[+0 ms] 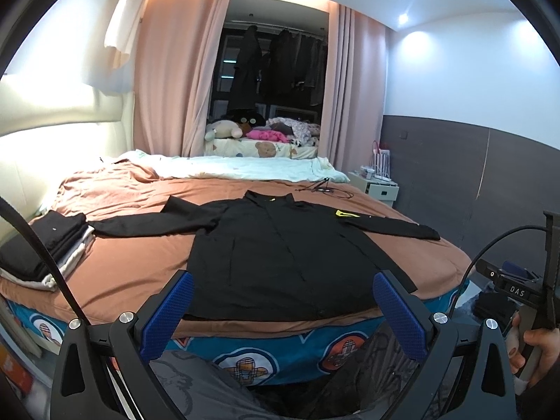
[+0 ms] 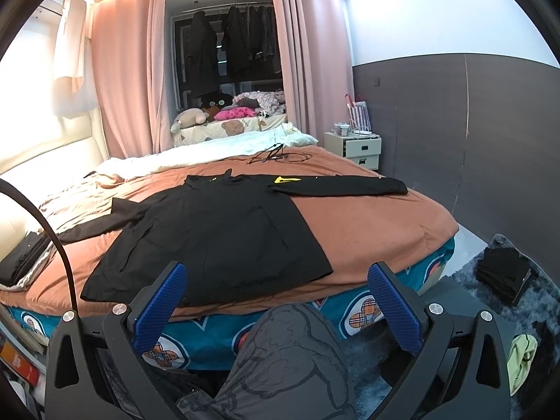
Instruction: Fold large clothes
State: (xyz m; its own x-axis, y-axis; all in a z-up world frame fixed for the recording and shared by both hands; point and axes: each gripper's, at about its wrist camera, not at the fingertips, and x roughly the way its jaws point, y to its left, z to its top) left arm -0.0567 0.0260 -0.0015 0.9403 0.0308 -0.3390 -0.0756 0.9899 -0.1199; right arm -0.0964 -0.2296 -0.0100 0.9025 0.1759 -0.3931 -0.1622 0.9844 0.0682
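Note:
A large black long-sleeved garment lies flat on the brown bed sheet, collar at the far side, both sleeves spread out, a yellow mark near its right shoulder. It also shows in the right wrist view. My left gripper is open and empty, held in front of the garment's near hem at the bed's edge. My right gripper is open and empty, held off the bed's near edge, by the hem's right corner. The right gripper's body shows at the right edge of the left wrist view.
A stack of folded clothes sits on the bed's left side. Black cables lie past the collar. A white nightstand stands at the far right. Folded dark clothes lie on the floor rug. The person's knee is below the grippers.

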